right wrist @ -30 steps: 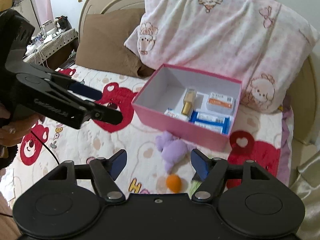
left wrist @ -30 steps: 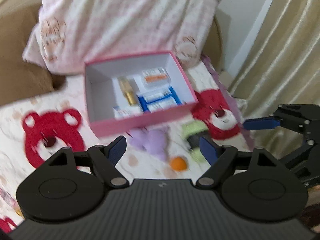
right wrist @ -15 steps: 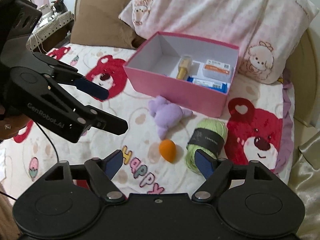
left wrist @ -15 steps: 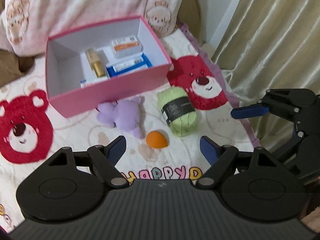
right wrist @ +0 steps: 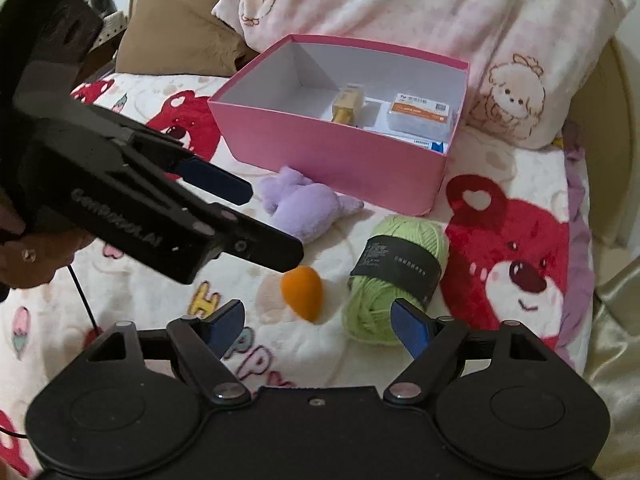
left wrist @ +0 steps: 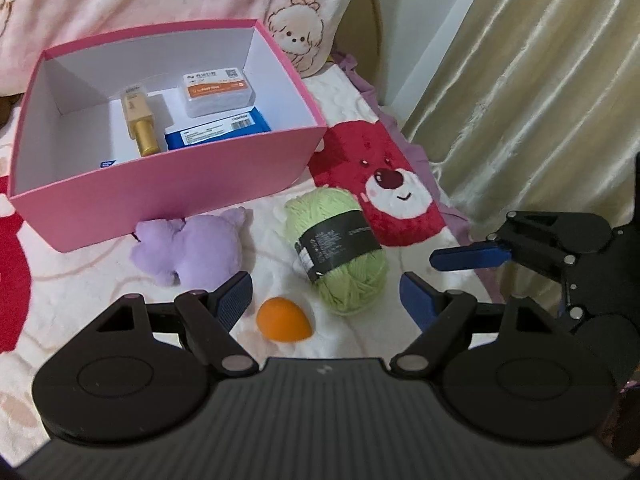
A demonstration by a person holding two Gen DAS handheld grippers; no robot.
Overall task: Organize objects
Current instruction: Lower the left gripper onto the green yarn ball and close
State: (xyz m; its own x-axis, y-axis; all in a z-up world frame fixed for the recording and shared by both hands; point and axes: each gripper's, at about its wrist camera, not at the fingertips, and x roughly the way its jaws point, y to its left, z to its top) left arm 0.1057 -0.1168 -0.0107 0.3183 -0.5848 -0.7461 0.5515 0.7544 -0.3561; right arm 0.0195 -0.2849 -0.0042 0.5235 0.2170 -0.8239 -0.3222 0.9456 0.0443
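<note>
A pink box (left wrist: 160,196) (right wrist: 332,152) stands open on the bed with a gold bottle (left wrist: 140,126), a clear case with an orange label (left wrist: 218,94) and a blue packet (left wrist: 218,130) inside. In front of it lie a purple plush toy (left wrist: 192,250) (right wrist: 304,208), a green yarn ball (left wrist: 340,248) (right wrist: 396,268) and an orange sponge egg (left wrist: 282,320) (right wrist: 302,292). My left gripper (left wrist: 326,296) is open and empty just above the egg and yarn. My right gripper (right wrist: 318,322) is open and empty over the same spot.
A bear-print blanket (right wrist: 520,264) covers the bed. A pink pillow (right wrist: 400,4) and a brown pillow (right wrist: 176,36) lean behind the box. A beige curtain (left wrist: 540,92) hangs at the bed's right edge. Each gripper shows in the other's view.
Both grippers have come down and closer to the loose items in front of the box. The yarn ball and the egg now lie right before the fingers. Both stay open.
</note>
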